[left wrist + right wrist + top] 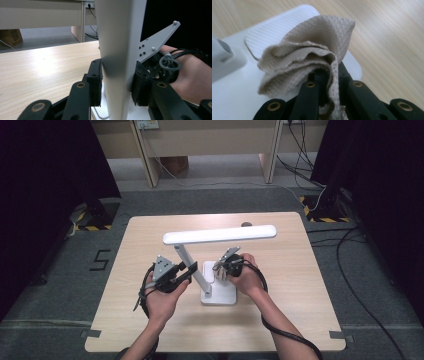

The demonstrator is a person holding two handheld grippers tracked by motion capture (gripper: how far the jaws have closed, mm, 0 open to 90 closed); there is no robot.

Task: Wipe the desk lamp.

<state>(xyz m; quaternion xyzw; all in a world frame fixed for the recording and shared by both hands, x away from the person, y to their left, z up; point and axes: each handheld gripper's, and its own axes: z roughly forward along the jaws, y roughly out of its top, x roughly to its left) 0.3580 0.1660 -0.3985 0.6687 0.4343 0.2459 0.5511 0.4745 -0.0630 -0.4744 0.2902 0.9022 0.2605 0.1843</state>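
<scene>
High view gives us a pale wooden desk (150, 320) on grey carpet, dark curtains at both sides and light furniture legs behind. A white lamp (218, 235) stands mid-desk. Our left gripper (187, 271) has its fingers (96, 82) clamped on the lamp's stem (120, 57). Our right gripper (218, 268) has its fingers (312, 97) clenched on a beige cloth (312, 55), just over the lamp's base (232, 100).

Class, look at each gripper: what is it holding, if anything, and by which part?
The left gripper clamps the white desk lamp by its upright stem. The right gripper pinches a beige cloth by its bunched folds, over the lamp's base.
</scene>
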